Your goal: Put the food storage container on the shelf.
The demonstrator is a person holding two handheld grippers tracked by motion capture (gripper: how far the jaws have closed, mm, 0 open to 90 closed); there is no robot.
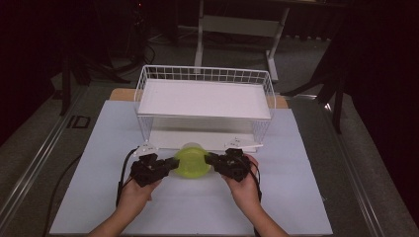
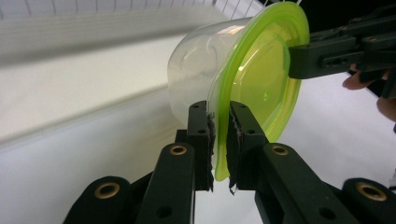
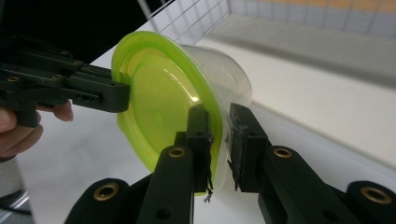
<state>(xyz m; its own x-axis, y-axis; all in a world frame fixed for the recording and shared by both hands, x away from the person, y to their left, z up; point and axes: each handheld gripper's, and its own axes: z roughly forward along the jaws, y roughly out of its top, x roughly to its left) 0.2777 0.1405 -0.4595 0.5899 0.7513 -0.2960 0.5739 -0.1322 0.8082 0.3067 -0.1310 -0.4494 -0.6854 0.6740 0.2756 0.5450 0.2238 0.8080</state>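
The lidded container [image 1: 191, 162] is gripped at 9 o'clock by the left hand-held gripper [image 1: 174, 163] and at 3 o'clock by the right hand-held gripper [image 1: 208, 158], with placement in the wire rack [image 1: 205, 75] at 12 o'clock judged still undone

A white wire rack [image 1: 205, 74] with a flat upper shelf stands just beyond the left gripper [image 1: 174, 163] and right gripper [image 1: 210, 158]. A white sheet [image 1: 296, 187] lies beneath both. A pale desk frame [image 1: 237, 24] stands far beyond them.

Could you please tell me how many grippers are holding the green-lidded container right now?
2: the left gripper clamps the container's lid rim on its left side, and the right gripper clamps the rim on the opposite side.
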